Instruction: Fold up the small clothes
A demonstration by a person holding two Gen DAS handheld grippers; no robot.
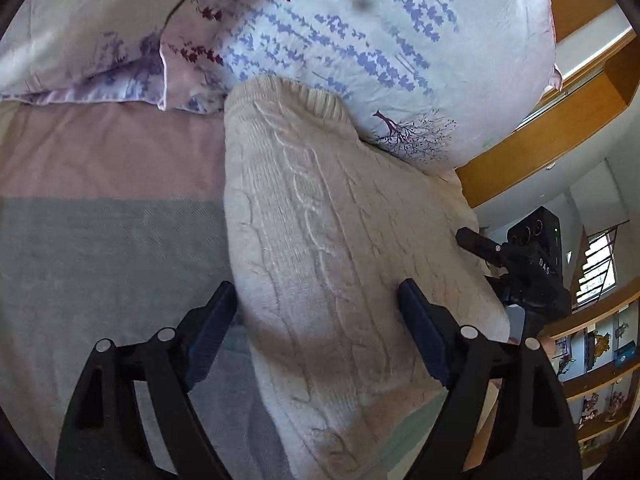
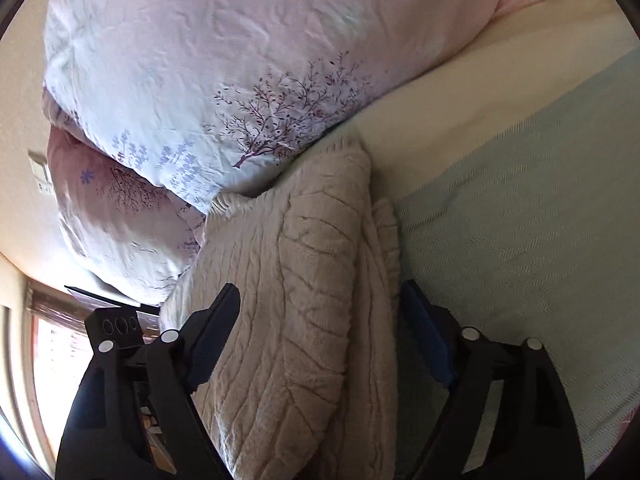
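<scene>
Floral pillows (image 1: 380, 40) hide our bed's (image 1: 100, 240) head; the cream sweater (image 1: 320, 260) lies between both spread, released jaws of our left gripper (image 1: 318, 308) and right gripper (image 2: 320, 300).

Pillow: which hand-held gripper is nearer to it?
Right. The right hand-held gripper straddles the sweater just short of the pillow; the left hand-held gripper straddles the sweater farther back.

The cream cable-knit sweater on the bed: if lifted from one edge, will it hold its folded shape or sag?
The sweater would probably sag: its layers already drape softly. The thick knit looks bulky, so likely somewhat heavy for its size. Its textured surface should grip rather than slip between the open left tool fingers.
</scene>
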